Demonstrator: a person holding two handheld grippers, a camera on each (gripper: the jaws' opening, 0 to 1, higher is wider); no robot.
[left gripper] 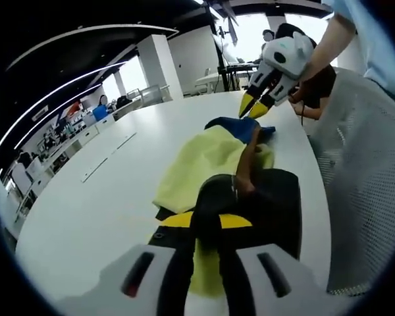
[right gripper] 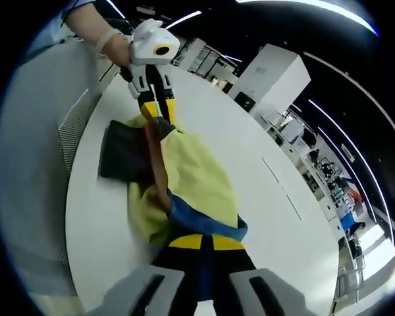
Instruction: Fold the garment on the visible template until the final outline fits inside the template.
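A pale yellow fabric garment with a blue collar and a brown trim strip (left gripper: 207,158) lay stretched along a long white oval table (left gripper: 99,204), partly over a flat black rectangular template mat (left gripper: 280,197) near the table's edge. In the left gripper view, the left gripper (left gripper: 207,230), with black jaws and yellow tips, was clenched on the near end of the garment, yellow cloth hanging down between its jaws. The right gripper (left gripper: 253,108), white-bodied with yellow tips, sat at the far blue end, held by a person's hand (left gripper: 309,56); whether it pinched the cloth there I could not tell from that view. In the right gripper view, the right gripper (right gripper: 204,242) had its jaws closed on the blue collar edge, and the left gripper (right gripper: 159,112) stood at the opposite end, gripping the yellow cloth beside the black mat (right gripper: 122,155). A white mesh chair back (left gripper: 368,197) stood just beside the table
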